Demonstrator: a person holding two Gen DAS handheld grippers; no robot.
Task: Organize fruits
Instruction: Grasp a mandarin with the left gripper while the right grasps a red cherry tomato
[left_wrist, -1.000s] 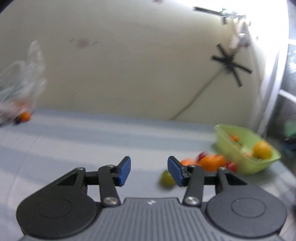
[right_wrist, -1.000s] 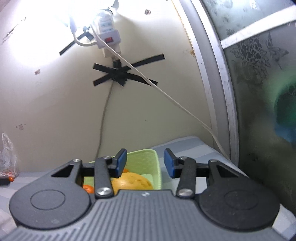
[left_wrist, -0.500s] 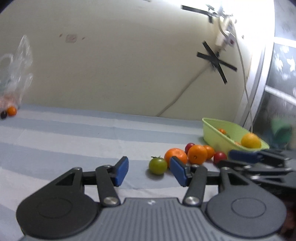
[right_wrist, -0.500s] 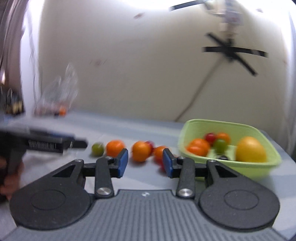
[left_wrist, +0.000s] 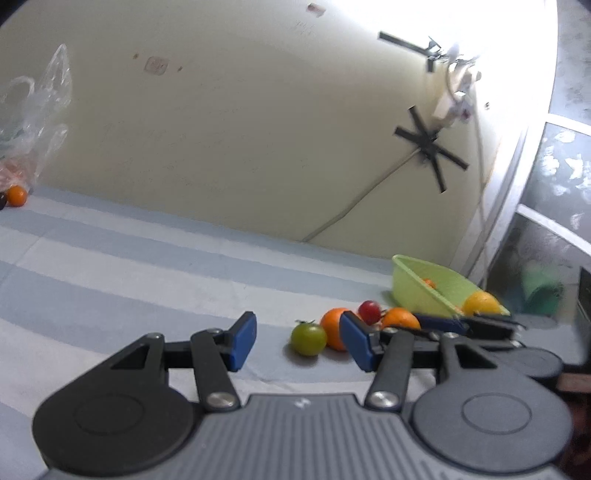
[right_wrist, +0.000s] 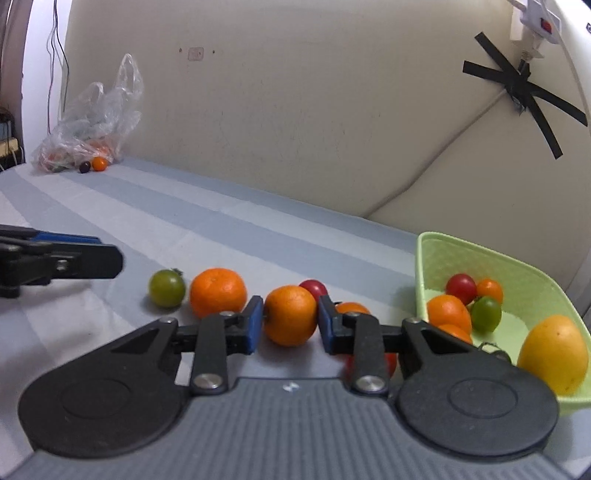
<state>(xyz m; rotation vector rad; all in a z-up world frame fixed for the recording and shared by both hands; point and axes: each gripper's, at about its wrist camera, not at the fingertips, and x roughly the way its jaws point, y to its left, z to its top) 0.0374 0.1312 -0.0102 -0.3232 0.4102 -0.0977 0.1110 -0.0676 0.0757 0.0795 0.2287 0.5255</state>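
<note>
Loose fruit lies on the striped cloth: a green tomato (right_wrist: 167, 288), an orange (right_wrist: 218, 292), a second orange (right_wrist: 290, 319), a red tomato (right_wrist: 313, 286) and more behind my right fingers. My right gripper (right_wrist: 290, 325) is open, its blue pads either side of the second orange. The green basket (right_wrist: 480, 258) at right holds a yellow fruit (right_wrist: 552, 354), oranges and tomatoes. My left gripper (left_wrist: 297, 343) is open and empty, just short of the green tomato (left_wrist: 308, 339); the basket (left_wrist: 417, 286) sits beyond to the right.
A clear plastic bag (right_wrist: 92, 122) with more fruit sits at the far left against the wall, with a small orange (right_wrist: 98, 163) and a dark fruit beside it. A cable and black tape (right_wrist: 524, 92) are on the wall. A glass door frame (left_wrist: 517, 221) stands at right.
The right gripper has swung down from the wall toward the table and now brackets an orange. The left gripper has moved closer to the green tomato.
</note>
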